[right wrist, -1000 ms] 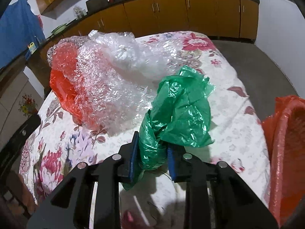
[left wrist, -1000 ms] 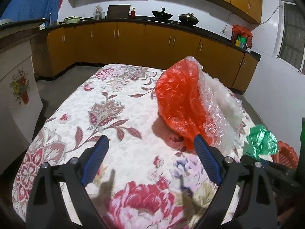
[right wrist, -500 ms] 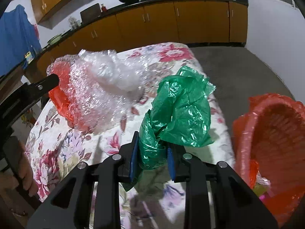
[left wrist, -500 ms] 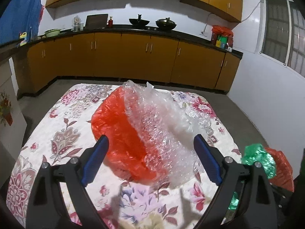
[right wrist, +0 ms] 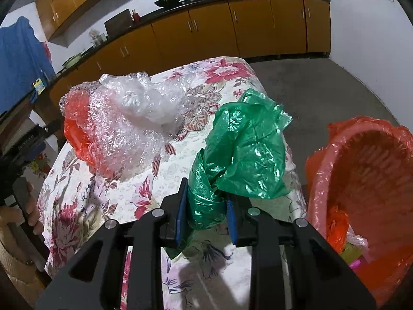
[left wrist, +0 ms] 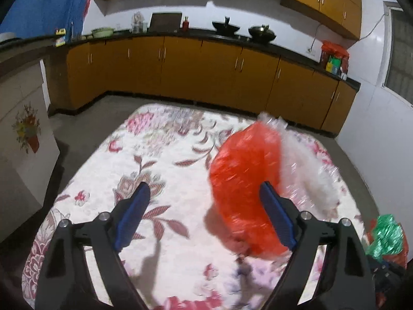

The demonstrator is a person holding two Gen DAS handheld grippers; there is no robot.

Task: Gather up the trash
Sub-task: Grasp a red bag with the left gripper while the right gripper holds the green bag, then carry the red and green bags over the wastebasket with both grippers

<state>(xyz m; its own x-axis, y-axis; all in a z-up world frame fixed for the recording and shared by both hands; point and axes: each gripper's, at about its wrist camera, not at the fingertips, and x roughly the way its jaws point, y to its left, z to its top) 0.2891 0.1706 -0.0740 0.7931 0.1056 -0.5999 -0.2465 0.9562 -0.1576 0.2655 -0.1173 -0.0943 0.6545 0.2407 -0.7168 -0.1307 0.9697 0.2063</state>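
My right tongs (right wrist: 205, 213) clench the soft green bag (right wrist: 240, 152) low; left tongs (left wrist: 204, 215), empty, are closing beside light, crushable bubble wrap (left wrist: 307, 165).

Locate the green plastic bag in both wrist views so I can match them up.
Left wrist: green plastic bag at the far right edge, low, small, in front of the red bin.
Right wrist: green plastic bag centre frame, pinched in the right claw, over the floral table's edge.
Shared landmark: the red bag with bubble wrap on the floral tablecloth.
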